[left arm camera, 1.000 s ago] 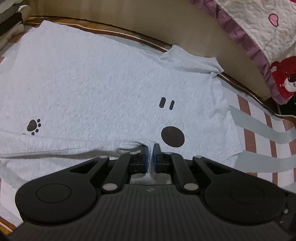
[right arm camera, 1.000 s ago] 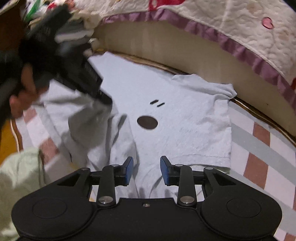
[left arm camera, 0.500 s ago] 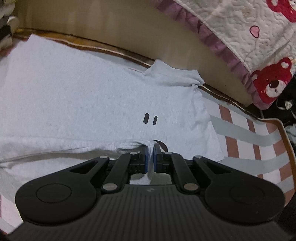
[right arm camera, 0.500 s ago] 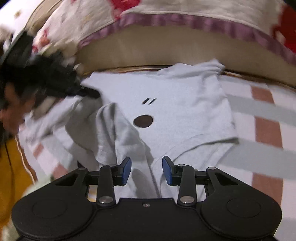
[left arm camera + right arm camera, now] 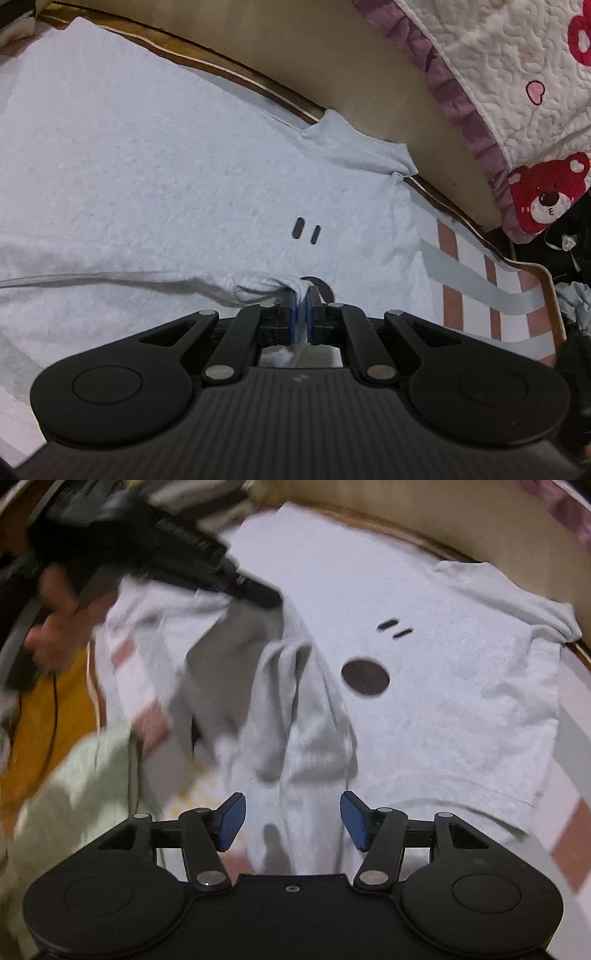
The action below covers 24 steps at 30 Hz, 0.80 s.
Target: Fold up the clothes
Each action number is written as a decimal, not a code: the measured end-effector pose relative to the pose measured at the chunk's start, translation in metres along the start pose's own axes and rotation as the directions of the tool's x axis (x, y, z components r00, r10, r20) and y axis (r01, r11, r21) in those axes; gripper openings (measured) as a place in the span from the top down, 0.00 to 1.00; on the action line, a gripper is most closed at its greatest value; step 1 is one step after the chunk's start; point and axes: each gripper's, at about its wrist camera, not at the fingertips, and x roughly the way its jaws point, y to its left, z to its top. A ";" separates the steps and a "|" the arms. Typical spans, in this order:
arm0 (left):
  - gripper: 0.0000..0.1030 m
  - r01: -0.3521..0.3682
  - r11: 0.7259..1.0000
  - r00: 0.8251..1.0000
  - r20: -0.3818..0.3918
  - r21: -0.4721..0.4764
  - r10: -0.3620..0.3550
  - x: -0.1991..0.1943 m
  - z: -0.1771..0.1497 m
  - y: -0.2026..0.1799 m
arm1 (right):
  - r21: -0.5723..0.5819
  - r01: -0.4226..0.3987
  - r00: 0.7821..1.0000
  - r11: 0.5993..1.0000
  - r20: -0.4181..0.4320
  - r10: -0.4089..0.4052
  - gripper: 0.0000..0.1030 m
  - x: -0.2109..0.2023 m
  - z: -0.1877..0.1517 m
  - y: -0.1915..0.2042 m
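Pinching a fold of the pale grey T-shirt [image 5: 155,177], the left gripper [image 5: 303,310] has its blue pads nearly together with cloth bunched between them. Just ahead of its tips sit two small dark dashes [image 5: 306,230]. Over on the other side, the right gripper [image 5: 291,818] gapes wide, holding nothing, with a rumpled ridge of shirt directly ahead and a dark round print [image 5: 365,681] ahead to its right.

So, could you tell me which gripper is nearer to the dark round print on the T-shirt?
Left. The left gripper, clamped on a fold of the T-shirt, sits right at the round print. The right gripper hangs open over the shirt's near edge, apart from it.
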 end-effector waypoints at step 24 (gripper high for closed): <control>0.66 -0.389 0.852 0.886 0.110 -0.351 0.450 -0.120 0.039 0.173 | 0.384 0.127 0.929 0.915 0.277 -0.245 0.94 0.010 0.032 -0.092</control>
